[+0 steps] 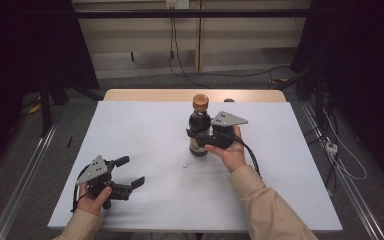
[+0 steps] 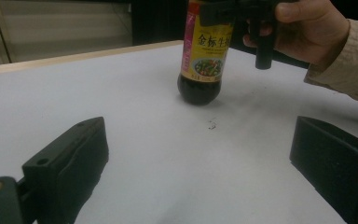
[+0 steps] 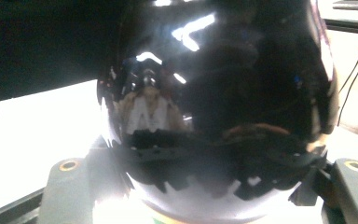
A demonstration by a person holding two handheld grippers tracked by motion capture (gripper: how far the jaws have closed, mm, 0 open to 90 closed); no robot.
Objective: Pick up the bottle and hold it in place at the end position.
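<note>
A dark soy sauce bottle (image 1: 198,120) with a brown cap and a yellow label stands upright near the middle of the white table (image 1: 145,125). My right gripper (image 1: 199,134) is shut on the bottle's body from the right, above the label. In the right gripper view the glossy black bottle (image 3: 214,93) sits tight between the two jaws. At the near left my left gripper (image 1: 131,171) rests low over the table, open, nothing between its jaws. From the left gripper view the bottle (image 2: 204,60) is well ahead of the left gripper (image 2: 200,163), its base on the table.
A small dark speck (image 1: 185,165) lies on the table in front of the bottle. A wooden edge (image 1: 155,95) runs along the table's far side. Cables (image 1: 340,160) trail over the floor to the right, and dark frame posts stand on both sides.
</note>
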